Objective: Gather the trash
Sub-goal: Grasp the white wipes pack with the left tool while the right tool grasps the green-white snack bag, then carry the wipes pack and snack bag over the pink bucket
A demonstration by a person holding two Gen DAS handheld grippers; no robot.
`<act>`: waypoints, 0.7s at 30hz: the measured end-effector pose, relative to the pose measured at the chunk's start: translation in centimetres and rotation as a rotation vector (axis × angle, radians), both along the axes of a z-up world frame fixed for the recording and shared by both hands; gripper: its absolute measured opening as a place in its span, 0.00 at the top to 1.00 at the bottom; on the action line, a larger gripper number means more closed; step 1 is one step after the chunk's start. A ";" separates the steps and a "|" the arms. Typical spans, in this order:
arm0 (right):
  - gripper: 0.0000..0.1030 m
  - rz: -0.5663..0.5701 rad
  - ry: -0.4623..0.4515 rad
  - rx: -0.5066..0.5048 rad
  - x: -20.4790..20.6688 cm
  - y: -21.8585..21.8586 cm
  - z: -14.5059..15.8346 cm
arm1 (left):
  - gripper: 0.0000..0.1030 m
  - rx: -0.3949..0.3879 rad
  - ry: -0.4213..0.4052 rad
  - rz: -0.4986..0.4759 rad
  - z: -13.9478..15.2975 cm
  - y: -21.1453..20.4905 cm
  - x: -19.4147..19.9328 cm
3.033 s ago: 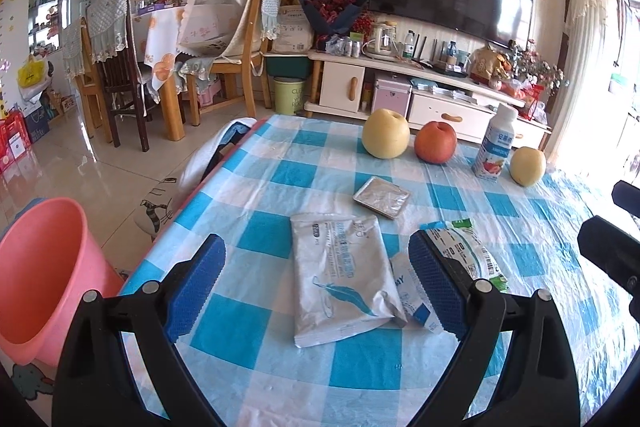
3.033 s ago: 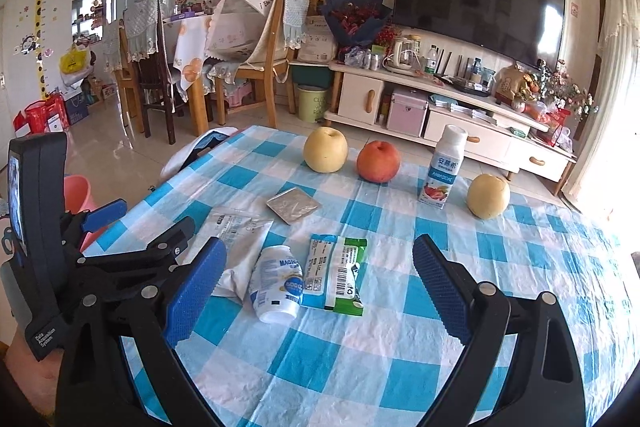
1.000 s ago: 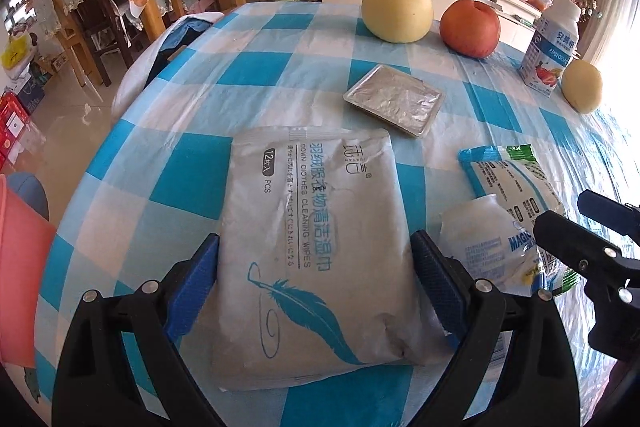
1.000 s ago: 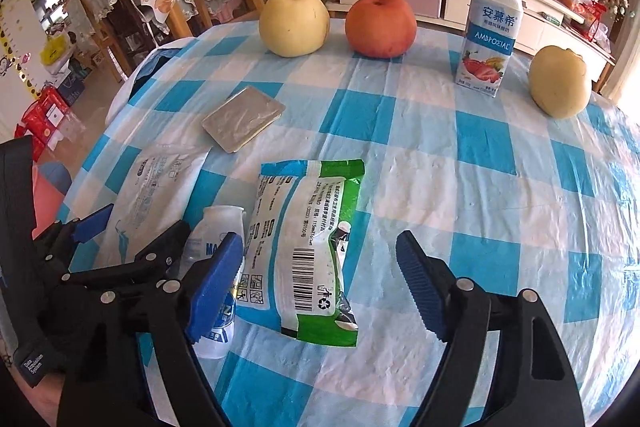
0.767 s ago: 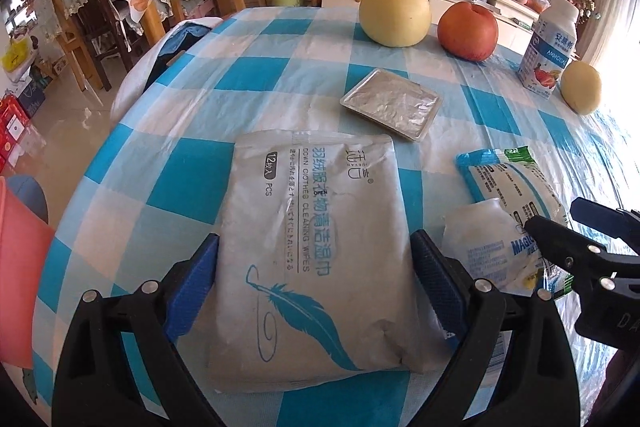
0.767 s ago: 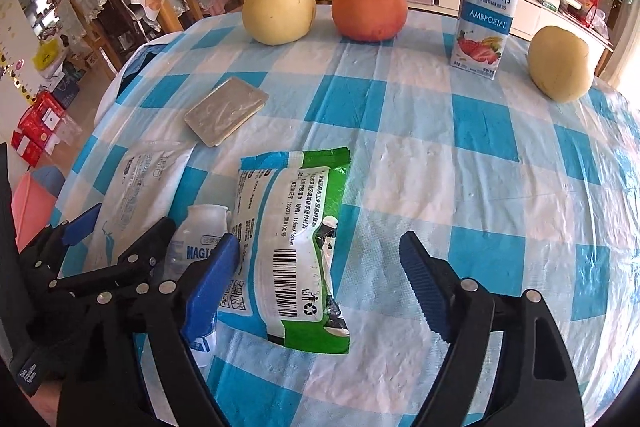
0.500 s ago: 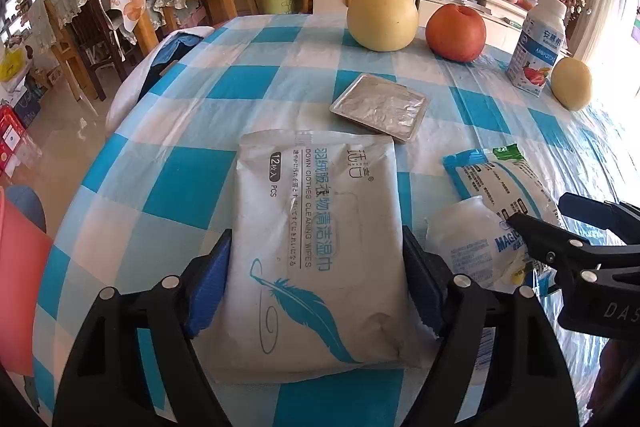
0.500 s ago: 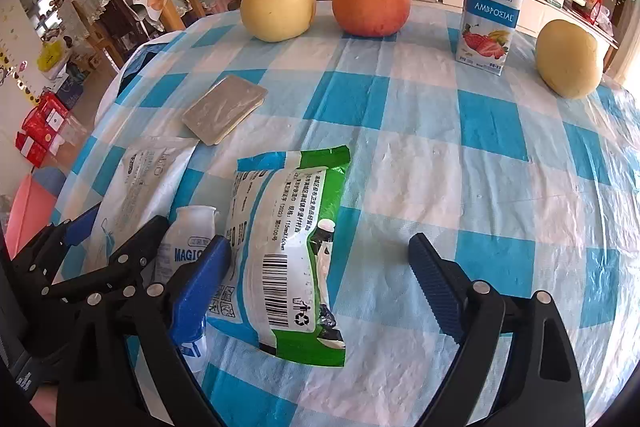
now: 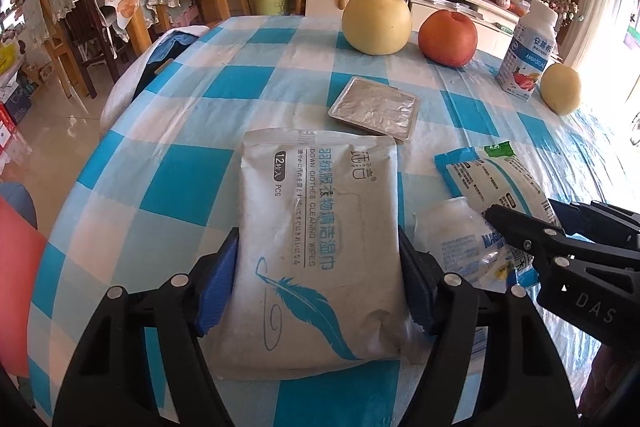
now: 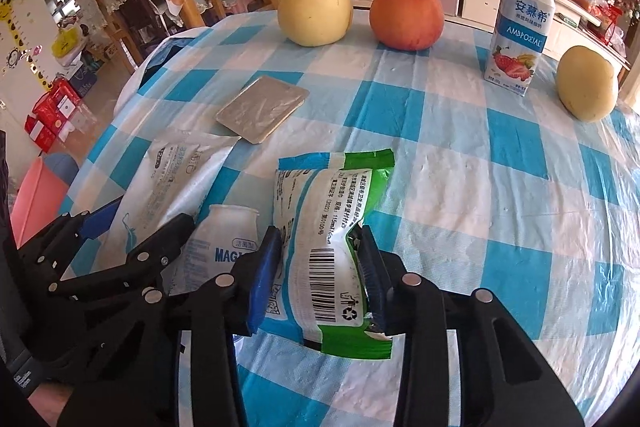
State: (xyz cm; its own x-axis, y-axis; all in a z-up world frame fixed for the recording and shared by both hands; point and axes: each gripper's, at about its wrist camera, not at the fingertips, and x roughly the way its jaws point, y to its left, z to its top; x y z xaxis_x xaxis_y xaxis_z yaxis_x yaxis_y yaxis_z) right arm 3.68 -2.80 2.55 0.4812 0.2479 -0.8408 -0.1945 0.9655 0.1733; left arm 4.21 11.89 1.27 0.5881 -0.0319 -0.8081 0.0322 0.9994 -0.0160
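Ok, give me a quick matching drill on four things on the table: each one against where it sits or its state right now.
1. wipes pack
2. green wrapper
3. foil tray
4. yogurt bottle

a. upright at the far edge, between two fruits
b. pinched by the right gripper
c. lying flat, untouched, beyond the wipes pack
d. between the left gripper pads

Pairs: 1-d, 2-b, 3-c, 4-a

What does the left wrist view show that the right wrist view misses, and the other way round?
Only the left wrist view shows the left gripper pinching the whole white wipes pack, its jaws just closing. Only the right wrist view shows the right gripper squeezing the green wrapper, jaws just closing, barcode up. Both show the foil tray, small bottle, fruit and yogurt bottle.
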 end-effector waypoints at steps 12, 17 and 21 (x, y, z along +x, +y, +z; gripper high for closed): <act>0.68 -0.028 -0.041 -0.018 -0.7 -0.3 1.3 | 0.32 -0.021 -0.028 0.038 1.1 1.8 -0.3; 0.68 -0.049 -0.077 0.000 -1.2 -0.6 2.7 | 0.32 -0.025 -0.059 0.059 2.1 3.0 -0.8; 0.68 -0.042 -0.116 0.011 -1.9 -0.1 4.1 | 0.32 -0.021 -0.095 0.077 3.3 4.1 -1.2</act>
State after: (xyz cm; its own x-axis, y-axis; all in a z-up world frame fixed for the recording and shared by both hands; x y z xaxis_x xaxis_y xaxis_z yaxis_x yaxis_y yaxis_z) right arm 1.82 -2.89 6.68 0.5851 0.2343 -0.7764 -0.1731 0.9714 0.1626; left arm 2.98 16.01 4.58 0.6631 -0.0002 -0.7486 -0.0426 0.9984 -0.0379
